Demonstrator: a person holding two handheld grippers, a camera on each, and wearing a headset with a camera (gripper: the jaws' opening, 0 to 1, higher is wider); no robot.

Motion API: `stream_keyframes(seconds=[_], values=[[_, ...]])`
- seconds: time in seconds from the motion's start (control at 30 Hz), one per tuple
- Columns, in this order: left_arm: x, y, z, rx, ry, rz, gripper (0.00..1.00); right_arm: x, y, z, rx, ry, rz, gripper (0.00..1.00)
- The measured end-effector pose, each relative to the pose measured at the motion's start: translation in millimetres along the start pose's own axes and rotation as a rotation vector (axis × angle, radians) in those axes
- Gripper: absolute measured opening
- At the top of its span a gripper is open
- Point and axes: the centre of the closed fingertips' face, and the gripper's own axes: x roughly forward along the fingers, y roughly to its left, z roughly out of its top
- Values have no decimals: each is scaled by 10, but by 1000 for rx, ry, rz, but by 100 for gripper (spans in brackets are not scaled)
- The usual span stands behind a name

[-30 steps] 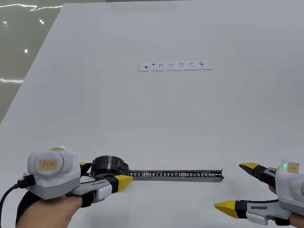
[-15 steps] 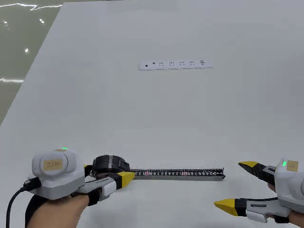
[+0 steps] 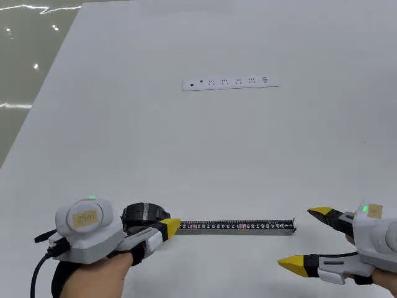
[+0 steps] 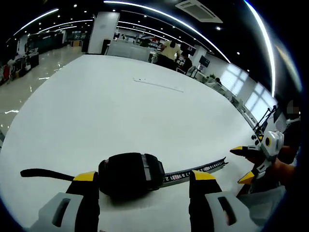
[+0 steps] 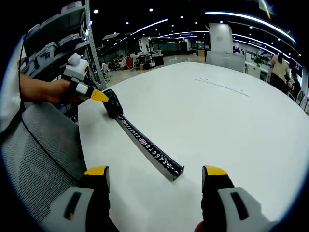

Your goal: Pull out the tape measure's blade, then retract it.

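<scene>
Left side first. My left gripper [image 4: 143, 180] sits at the near left of the white table [image 3: 186, 143], its jaws spread to either side of the tape measure [image 3: 144, 216]. In the left gripper view the black case lies between the two yellow tips, close against the left one, with bare table showing between the case and the right one. I judge the case bracketed rather than clamped.

From the case the blade [image 3: 236, 226] runs rightward, flat on the table and straight, numbers up. Its end hook [image 3: 291, 227] rests on the surface and nothing holds it.

Just beside that hook, and apart from it, my right gripper [image 3: 306, 239] hovers with its jaws wide open and nothing between them. In the right gripper view the blade end lies ahead in the gap, beyond the tips.

A white power strip [image 3: 229, 82] lies well apart at the far middle of the table and is clear of the work.

Assessment: the blade is already drawn out, so the pull-out step looks complete and the retraction is the step in hand.

Requirement for the next move: the left jaws need to close firmly on the case so it cannot slide. The blade must then be let back in, either by freeing the lock or by the right gripper taking the end and feeding it toward the case. I cannot see a lock control in these views. Risk noted: an unguided blade may whip on return.
</scene>
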Motion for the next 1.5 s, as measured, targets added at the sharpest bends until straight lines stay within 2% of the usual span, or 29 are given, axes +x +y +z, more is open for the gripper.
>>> stream_keyframes(seconds=[0.13, 0.23, 0.5, 1.07, 1.2, 1.5], values=[[21, 22, 5, -8, -15, 41, 73, 35, -19, 22, 2, -5, 5, 78], [26, 49, -11, 13, -11, 70, 69, 59, -17, 41, -1, -7, 10, 78], [24, 100, -7, 22, -36, 120, 65, 119, -14, 51, -8, -6, 24, 77], [40, 150, -34, 70, -23, 156, 59, 196, -31, 46, -25, 2, 45, 75], [43, 167, -16, 41, -30, 156, 59, 205, -43, 47, -25, 1, 48, 75], [51, 177, -28, 50, -22, 166, 57, 223, -49, 36, -24, 1, 53, 75]])
